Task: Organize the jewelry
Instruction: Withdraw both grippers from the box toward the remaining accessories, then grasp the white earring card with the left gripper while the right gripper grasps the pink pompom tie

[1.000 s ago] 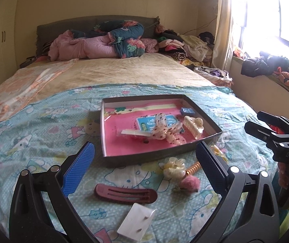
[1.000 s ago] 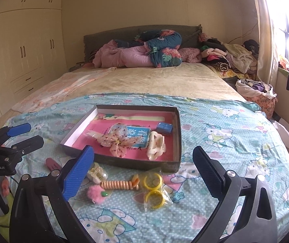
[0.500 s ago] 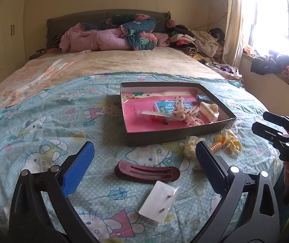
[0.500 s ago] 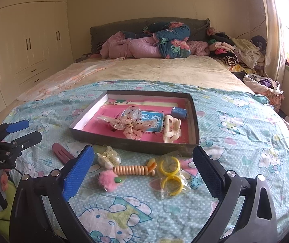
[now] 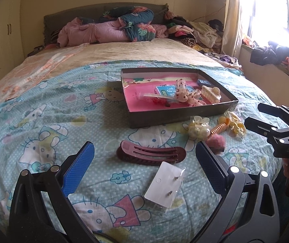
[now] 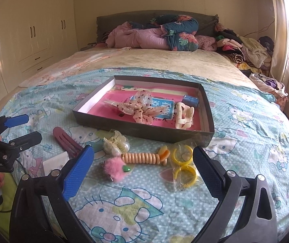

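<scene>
Both tools hover low over the foot of the bed, pointing toward the headboard. The left gripper (image 5: 144, 162) has its jaws spread wide and empty, their blue ribbed pads framing a glossy maroon hair clip (image 5: 151, 155) and a white earring card (image 5: 162, 184) in a clear sleeve. The right gripper (image 6: 143, 166) also stands wide open with nothing between its pads, bracketing a fuzzy pink pom-pom (image 6: 115, 169), a ribbed peach coil tie (image 6: 142, 158), and two yellow plastic rings (image 6: 183, 162) in a crinkled bag. Just beyond them, a translucent cream claw clip (image 6: 116, 142) lies on the bedspread (image 6: 245, 125), a soft teal cotton printed with cartoon cats. The shallow rectangular cardboard tray (image 6: 144, 132), grey outside with a pink floor, sits mid-bed beyond the loose pieces; inside it lie a sheer dotted fabric bow (image 6: 140, 107), an ivory claw clip (image 6: 183, 115) and a small blue block (image 6: 190, 100).
</scene>
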`<state>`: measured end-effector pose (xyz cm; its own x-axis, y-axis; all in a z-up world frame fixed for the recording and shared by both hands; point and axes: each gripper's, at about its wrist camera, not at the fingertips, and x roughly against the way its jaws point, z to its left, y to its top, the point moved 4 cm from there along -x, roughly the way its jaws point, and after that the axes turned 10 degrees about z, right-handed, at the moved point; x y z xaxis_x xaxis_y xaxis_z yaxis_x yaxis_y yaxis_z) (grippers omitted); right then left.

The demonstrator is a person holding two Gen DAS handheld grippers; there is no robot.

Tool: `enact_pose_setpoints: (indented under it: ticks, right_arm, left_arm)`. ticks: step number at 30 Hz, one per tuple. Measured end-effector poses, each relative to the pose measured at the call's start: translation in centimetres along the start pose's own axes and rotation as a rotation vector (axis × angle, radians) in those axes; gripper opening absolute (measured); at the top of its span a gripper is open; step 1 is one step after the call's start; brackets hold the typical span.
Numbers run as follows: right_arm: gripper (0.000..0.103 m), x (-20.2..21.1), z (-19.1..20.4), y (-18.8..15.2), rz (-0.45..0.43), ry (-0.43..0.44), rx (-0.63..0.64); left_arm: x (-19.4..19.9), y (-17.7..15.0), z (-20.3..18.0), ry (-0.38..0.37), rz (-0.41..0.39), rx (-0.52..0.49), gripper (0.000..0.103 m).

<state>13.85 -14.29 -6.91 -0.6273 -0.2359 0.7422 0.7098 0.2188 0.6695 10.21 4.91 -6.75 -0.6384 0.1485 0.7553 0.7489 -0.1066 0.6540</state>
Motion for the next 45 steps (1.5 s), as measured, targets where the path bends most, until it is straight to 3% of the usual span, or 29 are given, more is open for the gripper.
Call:
enact_pose_setpoints:
  ticks: [17,23,37,45]
  right_arm:
    - [0.094,-3.8,1.8,-1.8,0.097,0.049,0.053]
    - [0.088,-5.0,2.2,-2.2,0.130,0.072,0.068]
    - [0.066,-7.3,3.7,-2.2,0.175,0.113,0.124]
    - [0.039,-7.8,4.3,-2.1,0.185,0.139,0.140]
  left_arm:
    - [-2.8,-2.5,-1.0,-0.047,0.108,-0.055,0.092]
    - [-4.3,-3.6,-1.7,-0.065,0.162,-0.088,0.090]
    - [-5.5,-4.3,-2.7,-0.113,0.215,-0.128,0.048]
    - [-5.4,-4.3,-3.0,-0.129,0.218,-0.137,0.037]
